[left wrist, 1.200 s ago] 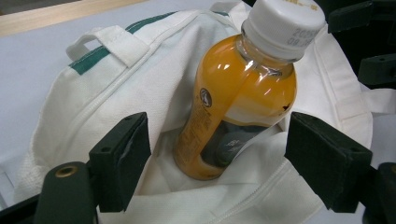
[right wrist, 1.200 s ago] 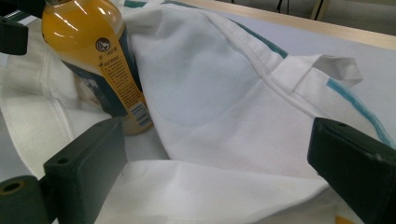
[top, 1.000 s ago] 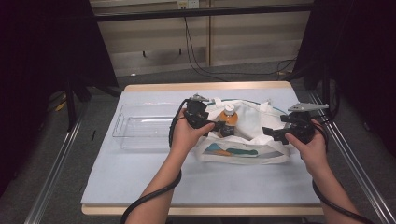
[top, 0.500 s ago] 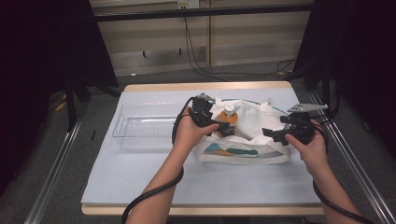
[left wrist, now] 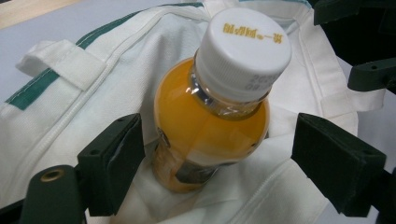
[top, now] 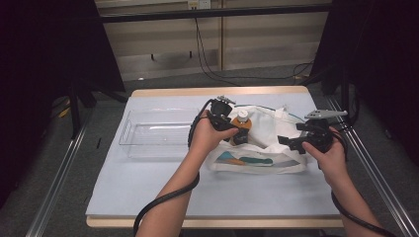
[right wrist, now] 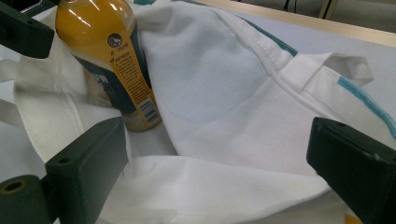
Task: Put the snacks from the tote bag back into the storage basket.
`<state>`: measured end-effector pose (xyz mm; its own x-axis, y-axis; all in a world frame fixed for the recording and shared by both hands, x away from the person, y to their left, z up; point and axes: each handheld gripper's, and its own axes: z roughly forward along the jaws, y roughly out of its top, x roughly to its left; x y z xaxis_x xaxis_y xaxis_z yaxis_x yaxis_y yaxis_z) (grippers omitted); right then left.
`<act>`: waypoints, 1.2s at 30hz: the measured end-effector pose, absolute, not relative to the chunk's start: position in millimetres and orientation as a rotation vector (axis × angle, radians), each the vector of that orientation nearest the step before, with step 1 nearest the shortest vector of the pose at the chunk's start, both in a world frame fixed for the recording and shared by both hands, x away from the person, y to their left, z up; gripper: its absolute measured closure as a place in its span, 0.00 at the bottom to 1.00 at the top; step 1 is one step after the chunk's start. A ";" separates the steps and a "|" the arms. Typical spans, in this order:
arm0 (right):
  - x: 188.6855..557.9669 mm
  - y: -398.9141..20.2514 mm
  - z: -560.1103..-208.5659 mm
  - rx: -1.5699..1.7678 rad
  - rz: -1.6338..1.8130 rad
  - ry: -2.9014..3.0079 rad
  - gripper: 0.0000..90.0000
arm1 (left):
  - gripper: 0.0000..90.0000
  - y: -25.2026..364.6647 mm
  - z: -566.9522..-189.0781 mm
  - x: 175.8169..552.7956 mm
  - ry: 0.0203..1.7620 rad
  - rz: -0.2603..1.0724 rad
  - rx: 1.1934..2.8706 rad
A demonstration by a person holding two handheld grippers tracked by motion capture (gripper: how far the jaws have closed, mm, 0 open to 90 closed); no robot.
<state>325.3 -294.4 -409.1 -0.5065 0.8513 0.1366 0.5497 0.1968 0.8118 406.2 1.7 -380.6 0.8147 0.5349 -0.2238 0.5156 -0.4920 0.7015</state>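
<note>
Orange drink bottle [left wrist: 212, 126] with a white cap [left wrist: 243, 46] stands roughly upright inside the open mouth of a white cloth bag [top: 269, 143], right-of-centre on the table [top: 148, 182]. Bag has green trim and a teal/orange print on its near face; it lies flat-ish with the opening facing up.

Left gripper [top: 236, 132] hovers at the bottle. In the left gripper view the jaws are spread wide, one pad each side of the bottle's body, cap sticking up between and above them. Visible gap on both sides, neither pad touching the bottle; the left pad sits against bag cloth.

Right gripper [top: 292, 143] is at the bag's right edge, jaws also spread apart. In the right gripper view the bottle [right wrist: 109, 60] is up at far left, beyond the left jaw, not between the jaws. Between these jaws: folded white bag fabric [right wrist: 224, 121]. Can't tell whether either pad presses the cloth.

Clear plastic tray [top: 129, 143] sits left of the bag, near the left hand [top: 205, 140], apart from the bottle.
</note>
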 end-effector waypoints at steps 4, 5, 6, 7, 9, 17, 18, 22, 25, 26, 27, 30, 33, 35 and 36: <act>325.3 -293.8 -409.0 1.311 1.221 2.139 0.05 | 0.20 -1.8 -380.1 408.3 0.765 0.031 2.198; 325.3 -293.9 -409.0 1.310 1.223 2.139 0.05 | 0.20 -2.5 -379.7 408.6 0.764 0.032 2.205; 325.3 -293.9 -408.8 1.309 1.223 2.139 0.05 | 0.20 -3.9 -380.2 408.6 0.771 0.031 2.191; 325.1 -294.0 -408.4 1.313 1.224 2.137 0.05 | 0.20 -3.5 -379.8 409.7 0.755 0.036 2.211; 324.9 -294.3 -408.1 1.313 1.226 2.134 0.05 | 0.20 -5.1 -380.6 410.0 0.770 0.028 2.200; 325.4 -292.6 -409.2 1.306 1.222 2.142 0.05 | 0.21 -7.8 -382.6 413.2 0.769 0.021 2.221; 325.4 -292.5 -409.2 1.304 1.221 2.143 0.05 | 0.21 -8.5 -382.8 413.2 0.772 0.019 2.217; 325.6 -293.3 -409.9 1.311 1.219 2.142 0.05 | 0.21 -9.8 -382.7 413.9 0.768 0.016 2.213; 325.7 -294.1 -410.2 1.311 1.218 2.142 0.06 | 0.21 -11.3 -382.7 414.1 0.777 0.015 2.214; 325.8 -294.2 -410.4 1.309 1.219 2.142 0.06 | 0.21 -11.4 -382.9 414.8 0.769 0.016 2.222; 325.7 -294.1 -410.3 1.313 1.218 2.142 0.06 | 0.21 -11.8 -383.0 415.0 0.767 0.016 2.222; 325.7 -294.1 -410.0 1.309 1.223 2.139 0.06 | 0.22 -13.6 -383.0 414.8 0.772 0.011 2.215; 325.6 -295.1 -410.3 1.318 1.221 2.135 0.06 | 0.22 -14.2 -382.5 415.4 0.765 0.016 2.227; 325.8 -295.6 -410.5 1.318 1.223 2.135 0.06 | 0.22 -15.1 -382.1 415.4 0.767 0.015 2.230; 325.8 -295.9 -410.5 1.321 1.225 2.134 0.06 | 0.22 -15.9 -382.1 415.3 0.773 0.014 2.222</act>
